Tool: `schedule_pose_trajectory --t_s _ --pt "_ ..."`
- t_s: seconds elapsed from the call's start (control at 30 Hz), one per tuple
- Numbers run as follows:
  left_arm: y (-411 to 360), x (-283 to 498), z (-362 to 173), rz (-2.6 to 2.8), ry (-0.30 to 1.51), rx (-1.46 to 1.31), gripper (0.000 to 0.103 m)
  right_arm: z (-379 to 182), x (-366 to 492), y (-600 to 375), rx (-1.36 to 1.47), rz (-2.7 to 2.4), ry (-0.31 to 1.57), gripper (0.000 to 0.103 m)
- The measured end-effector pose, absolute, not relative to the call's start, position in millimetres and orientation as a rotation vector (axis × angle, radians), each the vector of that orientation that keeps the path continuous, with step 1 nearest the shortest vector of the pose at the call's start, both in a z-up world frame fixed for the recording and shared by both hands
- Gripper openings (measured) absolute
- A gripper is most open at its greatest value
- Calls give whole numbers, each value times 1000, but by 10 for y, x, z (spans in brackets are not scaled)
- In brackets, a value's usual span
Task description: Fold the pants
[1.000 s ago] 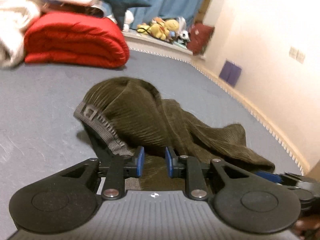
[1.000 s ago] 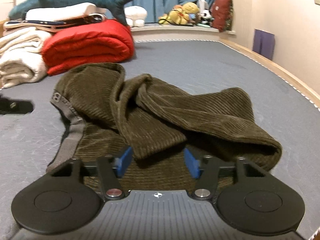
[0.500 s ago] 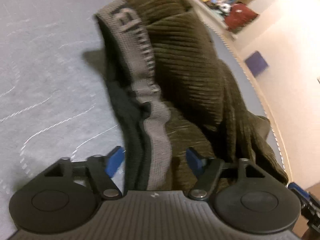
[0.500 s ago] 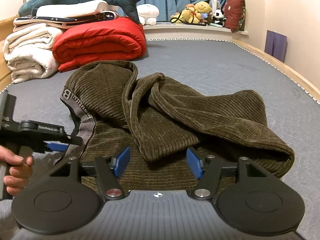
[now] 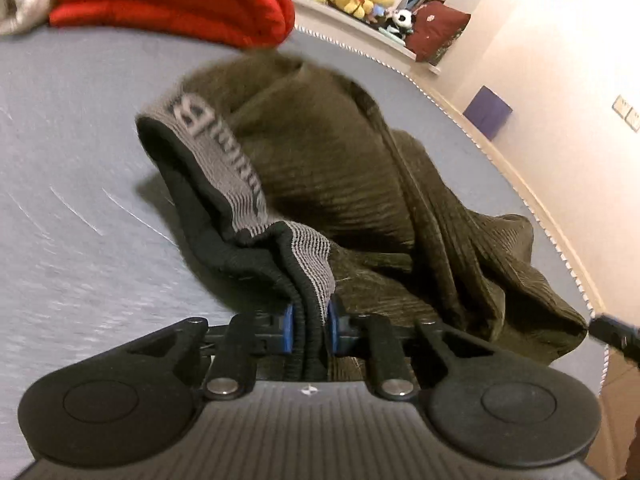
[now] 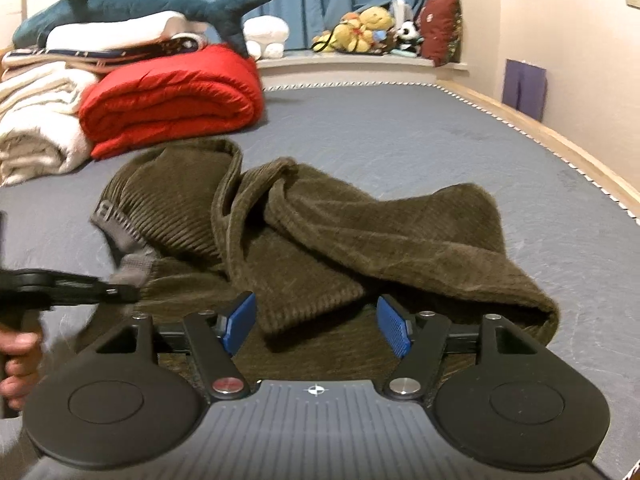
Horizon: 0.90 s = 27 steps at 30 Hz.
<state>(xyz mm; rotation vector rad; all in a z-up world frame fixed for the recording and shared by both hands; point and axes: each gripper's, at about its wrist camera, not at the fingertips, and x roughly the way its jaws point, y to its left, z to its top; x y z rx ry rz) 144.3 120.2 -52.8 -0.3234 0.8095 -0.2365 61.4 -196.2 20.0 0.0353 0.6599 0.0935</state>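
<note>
Risk: left gripper (image 5: pixel 309 326) pinches only bunched waistband (image 5: pixel 240 184) edge, centre-bottom of frame; a hard pull could slip it out. Pants (image 6: pixel 320 232) sit crumpled mid-frame on bed (image 6: pixel 420 132). Right gripper (image 6: pixel 316 322) spread wide, holding nothing. Vs 0.5 s ago: left jaws were apart, now clamped.

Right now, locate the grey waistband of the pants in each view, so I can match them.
Left wrist: waistband runs from upper left down centre into the shut left gripper.
Right wrist: waistband at mid-left, by the left gripper.
Shared landmark: red quilt.
</note>
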Motion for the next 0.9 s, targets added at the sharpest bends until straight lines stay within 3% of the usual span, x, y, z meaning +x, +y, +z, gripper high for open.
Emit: schedule_pose_trajectory --t_s 0.23,0.5,0.63,0.67,0.73,0.9 --pt "1942 826 -176 -118 814 -333 15 308 562 -2117 156 17 592 67" --pt "2832 127 -130 95 913 -385 16 391 453 -2003 171 72 517 63" --pt "2795 113 -134 189 951 -360 20 404 447 -1857 99 186 520 52" --pt "2749 128 -94 221 939 -337 21 426 487 -1823 80 220 534 50" --pt "2673 109 24 263 884 -316 34 493 543 -1733 42 296 571 38" --pt "2416 235 158 208 818 -263 47 597 556 -1310 -200 469 548 38"
